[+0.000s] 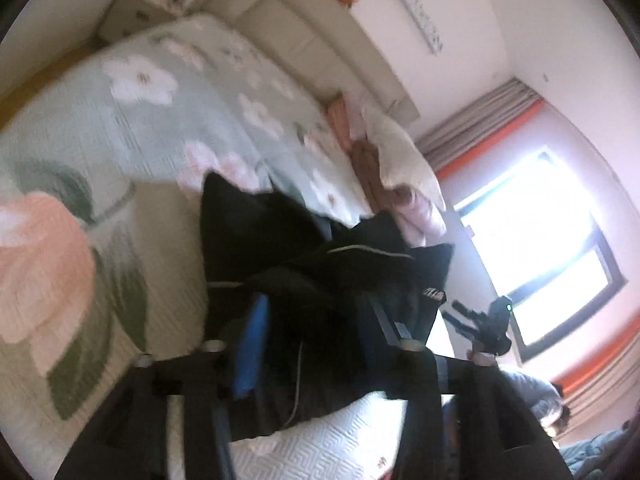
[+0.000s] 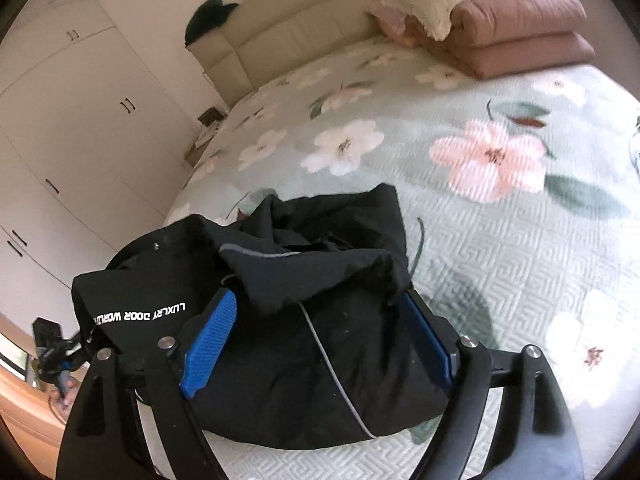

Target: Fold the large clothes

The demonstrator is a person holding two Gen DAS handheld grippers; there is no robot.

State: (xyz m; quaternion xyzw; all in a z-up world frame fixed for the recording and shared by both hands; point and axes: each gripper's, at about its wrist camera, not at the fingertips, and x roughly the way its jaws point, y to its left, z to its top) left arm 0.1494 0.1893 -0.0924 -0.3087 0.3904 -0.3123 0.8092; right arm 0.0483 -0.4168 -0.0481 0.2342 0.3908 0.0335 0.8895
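Black jacket point(image 2: 304, 320) lies bunched between both spread claws, left point(image 1: 320, 320) and right point(image 2: 320, 320).

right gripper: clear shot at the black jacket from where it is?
Probably yes. The right gripper is open, its blue pads either side of the black jacket bunched on the bed; nothing lies between.
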